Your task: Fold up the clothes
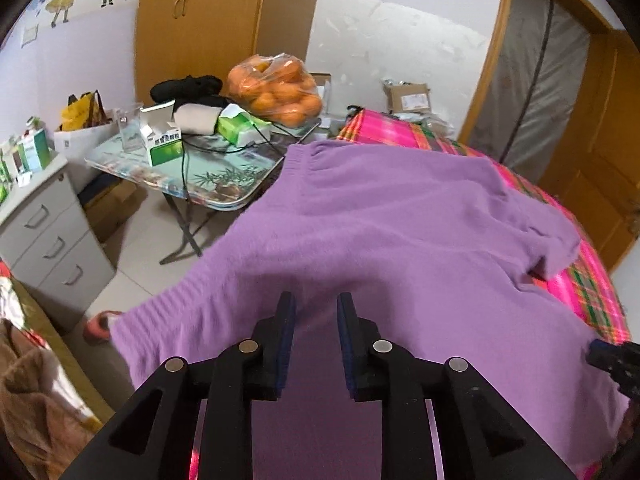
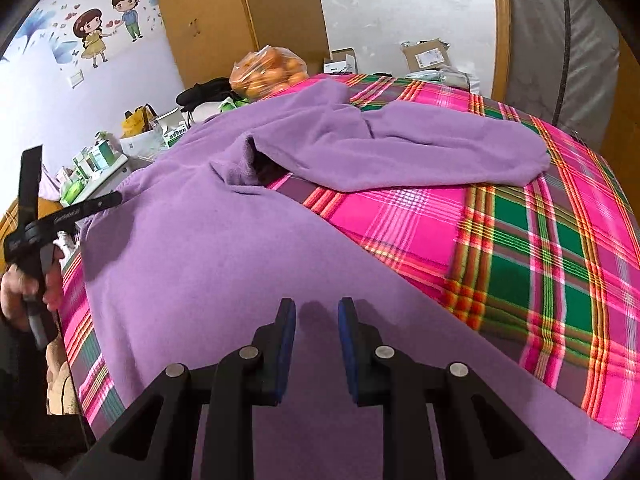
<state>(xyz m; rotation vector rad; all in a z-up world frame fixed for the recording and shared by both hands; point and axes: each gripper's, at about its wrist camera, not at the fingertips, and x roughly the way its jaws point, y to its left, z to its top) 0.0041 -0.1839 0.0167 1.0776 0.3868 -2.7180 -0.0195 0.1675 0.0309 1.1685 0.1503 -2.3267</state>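
Purple sweater (image 1: 360, 240) lay spread across the bed (image 2: 540, 240), filling the centre of both views; plaid cover in pink and green showed at right. One sleeve (image 2: 420, 148) lay folded over the cover in the upper middle of the right wrist view. In the left wrist view the ribbed hem hung past the bed edge at lower left, floor under it.

My left fingers (image 1: 316, 312) stood apart over the knit, nothing pinched between the pads. My right fingers (image 2: 316, 316) likewise apart, hovering above the sweater body, their shadow on the cloth. Whether the tips brushed the fabric, I could not tell.

My left hand (image 2: 24, 288) and its tool sat cut off at the left edge of the right wrist view. Lower part of the sweater was hidden behind both tool bodies.

Worktop (image 1: 224, 172) at upper left carried a bag of oranges (image 1: 276, 88), partly blocked in the right wrist view.
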